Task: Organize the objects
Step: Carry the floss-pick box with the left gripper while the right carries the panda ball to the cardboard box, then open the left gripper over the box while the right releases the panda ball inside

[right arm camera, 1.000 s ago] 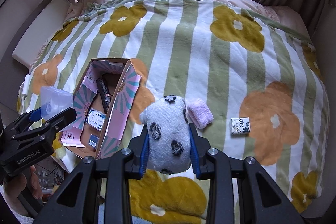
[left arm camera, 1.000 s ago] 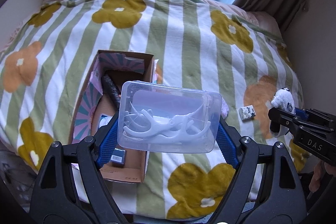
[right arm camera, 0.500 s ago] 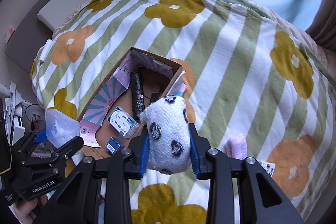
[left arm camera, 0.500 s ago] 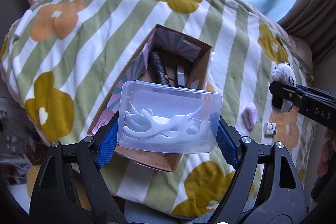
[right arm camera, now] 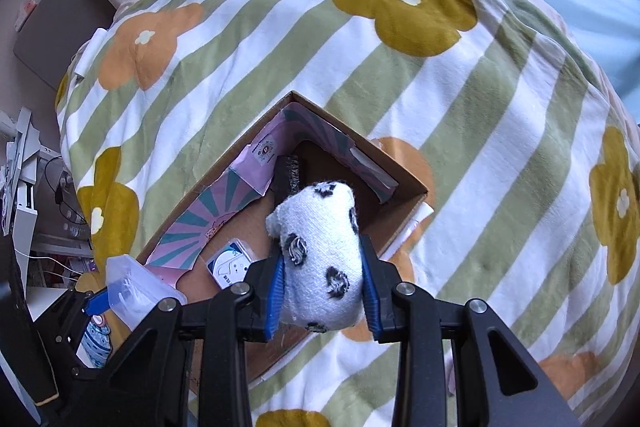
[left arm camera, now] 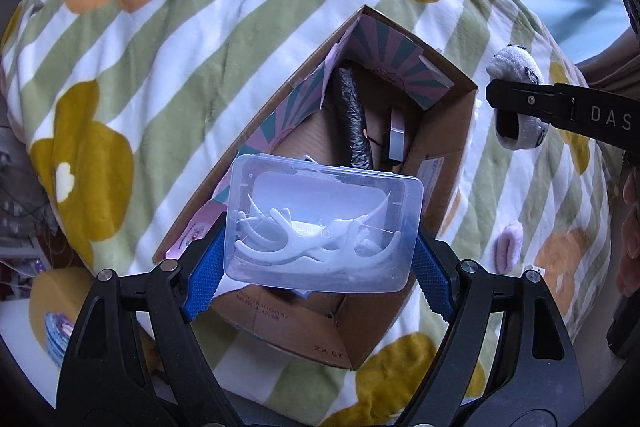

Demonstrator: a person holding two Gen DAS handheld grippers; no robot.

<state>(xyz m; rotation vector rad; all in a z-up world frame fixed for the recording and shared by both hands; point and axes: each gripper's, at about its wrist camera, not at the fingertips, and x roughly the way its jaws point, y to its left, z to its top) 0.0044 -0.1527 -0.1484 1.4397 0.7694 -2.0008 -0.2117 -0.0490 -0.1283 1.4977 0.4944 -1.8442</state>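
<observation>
My left gripper (left arm camera: 320,267) is shut on a clear plastic case (left arm camera: 322,223) with white curved pieces inside, held over the near end of an open cardboard box (left arm camera: 444,163) on the bed. My right gripper (right arm camera: 322,283) is shut on a white plush toy with black spots (right arm camera: 320,255), hanging above the same cardboard box (right arm camera: 404,199). In the right wrist view the clear case (right arm camera: 136,287) and the left gripper show at lower left. The plush toy (left arm camera: 516,67) and the right gripper's black arm appear at the right of the left wrist view.
Inside the box lie a black rolled item (left arm camera: 354,115), a grey roll (left arm camera: 396,139) and a round white packet (right arm camera: 230,265). A pink fuzzy item (left arm camera: 508,247) lies on the striped flowered blanket (right arm camera: 360,67) right of the box. Cluttered shelves (right arm camera: 28,195) stand left of the bed.
Both grippers have swung left and down, rolling as they went, so each held thing now hangs over the cardboard box. The box looks larger and nearer in both views.
</observation>
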